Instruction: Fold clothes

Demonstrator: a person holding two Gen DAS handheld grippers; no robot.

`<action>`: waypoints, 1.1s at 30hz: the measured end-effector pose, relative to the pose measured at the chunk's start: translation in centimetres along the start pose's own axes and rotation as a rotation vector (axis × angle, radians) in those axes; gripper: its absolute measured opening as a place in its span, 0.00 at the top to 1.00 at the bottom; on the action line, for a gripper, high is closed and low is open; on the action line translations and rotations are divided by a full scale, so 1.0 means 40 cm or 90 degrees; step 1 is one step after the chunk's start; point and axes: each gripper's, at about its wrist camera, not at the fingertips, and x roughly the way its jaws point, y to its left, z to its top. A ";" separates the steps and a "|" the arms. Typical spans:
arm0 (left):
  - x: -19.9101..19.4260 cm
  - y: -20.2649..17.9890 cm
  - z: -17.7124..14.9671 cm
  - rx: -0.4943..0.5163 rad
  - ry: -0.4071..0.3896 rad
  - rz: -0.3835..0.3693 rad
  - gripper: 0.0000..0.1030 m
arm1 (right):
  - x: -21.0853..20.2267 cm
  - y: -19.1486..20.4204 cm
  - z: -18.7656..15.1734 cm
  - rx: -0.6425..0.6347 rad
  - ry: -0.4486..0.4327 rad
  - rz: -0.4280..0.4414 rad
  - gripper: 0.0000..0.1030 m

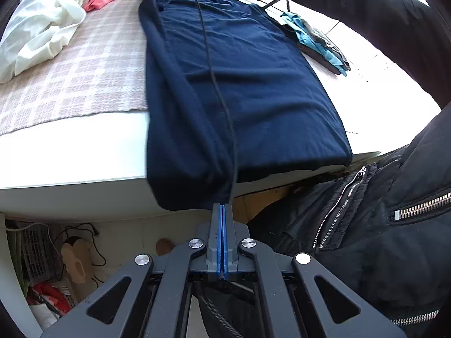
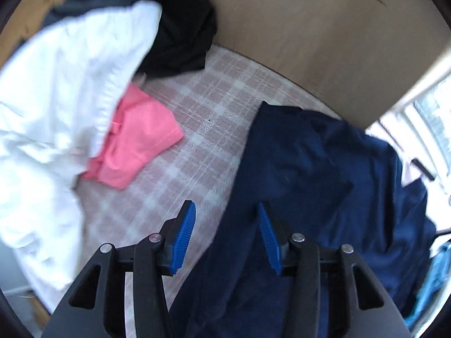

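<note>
While left hand-held gripper (image 1: 222,208) pinches navy garment (image 1: 239,84) hem, right hand-held gripper (image 2: 225,219) released; scene blurred.

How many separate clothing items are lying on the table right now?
5 at least: navy garment in the middle, white garment and pink piece left of it, black one behind those, light-blue pile on the right. Others may be hidden.

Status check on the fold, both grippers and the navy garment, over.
Left gripper shut on navy garment hem at table edge. Right gripper open above its far end, nothing pinched. Black cable trails across the cloth; white garment and pink piece lie clear.
</note>
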 end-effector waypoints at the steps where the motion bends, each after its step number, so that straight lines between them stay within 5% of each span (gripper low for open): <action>1: 0.006 0.008 -0.001 -0.003 0.004 0.003 1.00 | 0.019 0.012 0.005 -0.008 0.019 -0.024 0.56; 6: 0.019 0.042 -0.026 -0.043 0.008 0.000 1.00 | 0.049 0.007 -0.002 -0.014 0.051 -0.051 0.58; 9: 0.031 0.036 -0.058 -0.067 0.005 0.002 1.00 | 0.036 -0.029 -0.012 0.016 0.045 -0.005 0.93; 19: 0.104 -0.099 -0.249 -0.106 0.050 -0.021 1.00 | 0.020 -0.153 -0.078 0.073 0.065 0.110 0.93; 26: 0.173 -0.167 -0.103 -0.066 -0.057 0.132 0.93 | -0.008 -0.185 -0.102 0.051 0.065 0.126 0.93; 33: 0.211 -0.161 -0.036 -0.088 -0.075 0.161 0.85 | -0.028 -0.196 -0.104 0.046 0.055 0.150 0.93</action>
